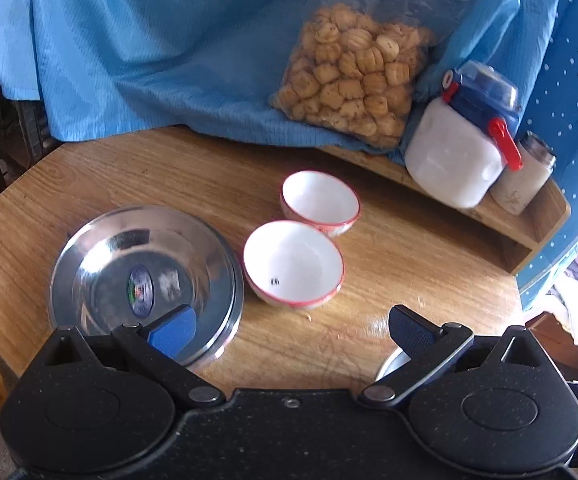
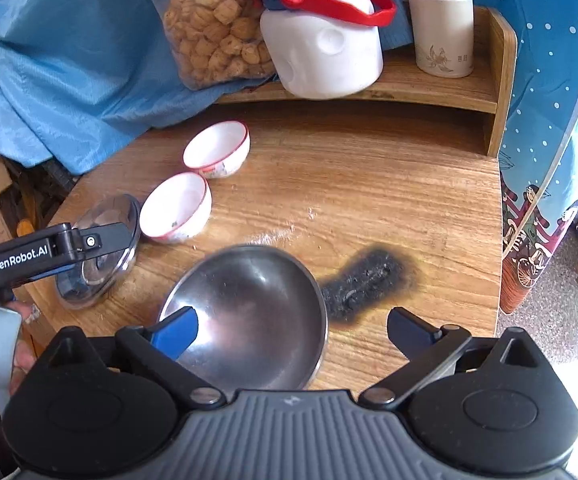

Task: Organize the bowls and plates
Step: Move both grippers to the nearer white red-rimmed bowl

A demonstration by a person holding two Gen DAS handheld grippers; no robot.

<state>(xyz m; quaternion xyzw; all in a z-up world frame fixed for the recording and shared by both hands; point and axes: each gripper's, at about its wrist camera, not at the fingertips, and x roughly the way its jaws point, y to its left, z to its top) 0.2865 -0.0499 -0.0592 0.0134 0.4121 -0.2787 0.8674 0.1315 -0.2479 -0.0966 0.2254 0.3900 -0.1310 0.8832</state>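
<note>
Two white bowls with red rims stand side by side on the wooden table: the near bowl (image 1: 293, 264) (image 2: 177, 207) and the far bowl (image 1: 320, 202) (image 2: 217, 149). A steel plate stack (image 1: 145, 276) (image 2: 101, 252) lies at the left. Another steel plate (image 2: 249, 316) lies near the front, its edge showing in the left wrist view (image 1: 389, 364). My left gripper (image 1: 289, 328) is open, its left finger over the steel stack. My right gripper (image 2: 291, 330) is open, its left finger over the front steel plate.
A low wooden shelf (image 2: 429, 88) at the back holds a bag of biscuits (image 1: 353, 76), a white jug with blue lid (image 2: 325, 44) and a cream flask (image 2: 443, 24). Blue cloth (image 1: 149, 52) drapes behind. A burn mark (image 2: 369, 280) scars the table.
</note>
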